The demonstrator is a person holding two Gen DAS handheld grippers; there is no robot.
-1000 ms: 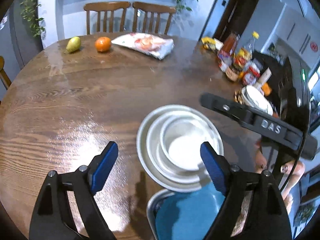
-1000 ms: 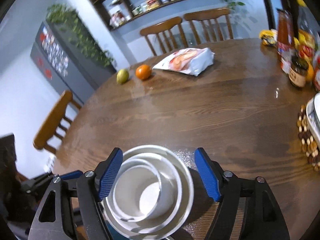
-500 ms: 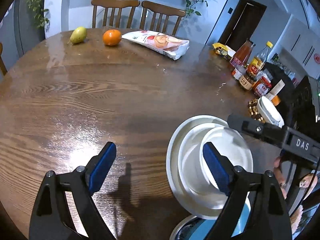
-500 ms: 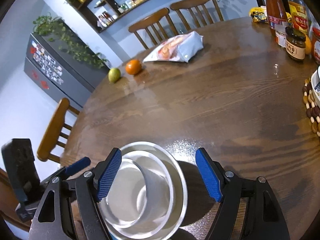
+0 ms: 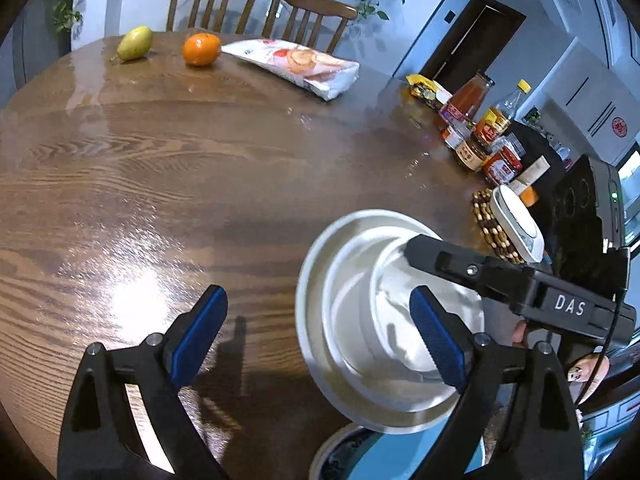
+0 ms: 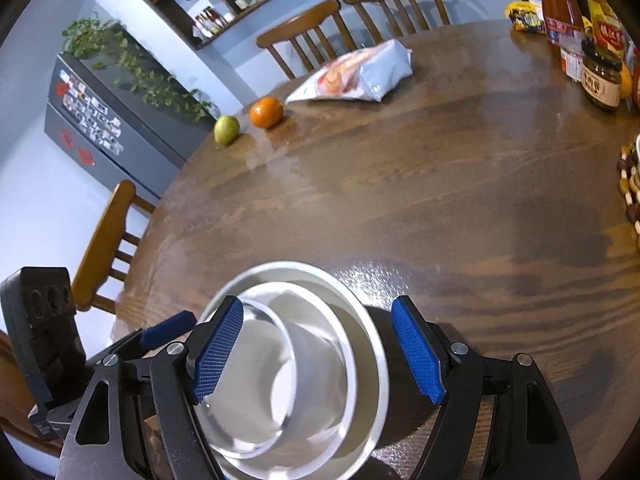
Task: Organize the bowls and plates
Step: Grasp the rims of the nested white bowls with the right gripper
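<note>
Right now your right gripper (image 6: pixel 318 354) straddles the nested white bowls (image 6: pixel 296 364), pads apart, gripping nothing; your left gripper (image 5: pixel 316 338) is opening over bare table (image 5: pixel 160 184). Stacking looks underway; next, close squarely on the rim.

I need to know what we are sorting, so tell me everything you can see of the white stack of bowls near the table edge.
The stack of bowls is three plain, glossy white dishes nested by size: a wide shallow one outside, a mid-sized one in it, a small deep one innermost. All look ceramic and empty. It rests on the wooden table near its edge, partly over a blue-lined dish. The right tool straddles it, pads apart; whether they touch it is unclear.
</note>
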